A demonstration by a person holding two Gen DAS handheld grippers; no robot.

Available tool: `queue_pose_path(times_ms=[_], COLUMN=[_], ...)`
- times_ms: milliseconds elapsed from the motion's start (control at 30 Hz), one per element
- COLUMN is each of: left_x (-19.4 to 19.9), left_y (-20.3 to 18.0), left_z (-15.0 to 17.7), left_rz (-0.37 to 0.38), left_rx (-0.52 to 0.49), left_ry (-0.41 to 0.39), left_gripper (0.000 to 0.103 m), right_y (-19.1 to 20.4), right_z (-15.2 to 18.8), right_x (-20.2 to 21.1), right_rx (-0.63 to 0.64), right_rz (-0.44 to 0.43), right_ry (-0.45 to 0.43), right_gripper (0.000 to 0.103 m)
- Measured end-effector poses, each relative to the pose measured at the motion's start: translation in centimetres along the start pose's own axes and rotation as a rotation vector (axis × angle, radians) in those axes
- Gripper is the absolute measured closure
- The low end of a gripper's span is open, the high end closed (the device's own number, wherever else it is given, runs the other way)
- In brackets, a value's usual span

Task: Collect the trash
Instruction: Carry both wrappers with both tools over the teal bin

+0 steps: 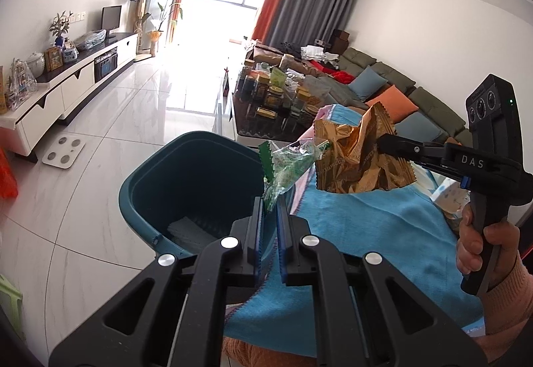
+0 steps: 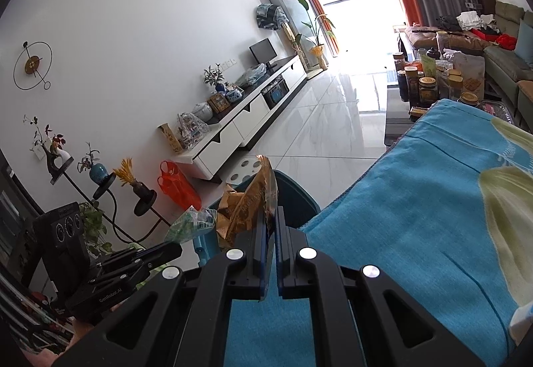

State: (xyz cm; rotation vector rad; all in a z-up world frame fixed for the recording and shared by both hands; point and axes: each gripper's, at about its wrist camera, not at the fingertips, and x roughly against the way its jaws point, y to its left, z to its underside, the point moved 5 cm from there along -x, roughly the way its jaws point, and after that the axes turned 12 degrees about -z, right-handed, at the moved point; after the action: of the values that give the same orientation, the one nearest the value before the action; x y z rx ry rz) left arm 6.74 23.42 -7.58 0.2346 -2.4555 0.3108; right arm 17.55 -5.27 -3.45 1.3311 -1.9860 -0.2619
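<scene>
My left gripper [image 1: 269, 200] is shut on a clear green-printed wrapper [image 1: 290, 167], held over the near rim of a teal bin [image 1: 156, 174]. My right gripper [image 2: 270, 212] is shut on a crumpled gold snack bag [image 2: 251, 200]. In the left wrist view that gold bag [image 1: 359, 157] hangs just right of the green wrapper, above the blue cloth [image 1: 366, 227], pinched by the right gripper [image 1: 383, 142] in a person's hand [image 1: 479, 240]. The right wrist view shows the left gripper [image 2: 173, 248] with the green wrapper [image 2: 190, 223] beside the bin [image 2: 293, 190]. A pale scrap lies inside the bin.
The bin stands on glossy white floor tiles beside the cloth-covered surface [image 2: 416, 200]. A bathroom scale [image 1: 63, 150] lies on the floor near a white TV cabinet [image 1: 76, 80]. A dark coffee table [image 1: 276, 100] crowded with jars stands beyond, with a sofa [image 1: 399, 90] to the right.
</scene>
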Motion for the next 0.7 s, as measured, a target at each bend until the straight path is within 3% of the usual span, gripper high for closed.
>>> queue_pose_path(times_ms=[700], left_x=[-4.1], left_y=[2.5], left_z=[0.5], left_rz=[-0.065], left_rx=[0.085], left_ry=[0.089], left_gripper=[0.095], right_y=[-0.6], right_z=[0.0], right_x=[-6.5], right_rx=[-0.041], right_rz=[0.064], right_ry=[0.092], right_gripper=[0.098])
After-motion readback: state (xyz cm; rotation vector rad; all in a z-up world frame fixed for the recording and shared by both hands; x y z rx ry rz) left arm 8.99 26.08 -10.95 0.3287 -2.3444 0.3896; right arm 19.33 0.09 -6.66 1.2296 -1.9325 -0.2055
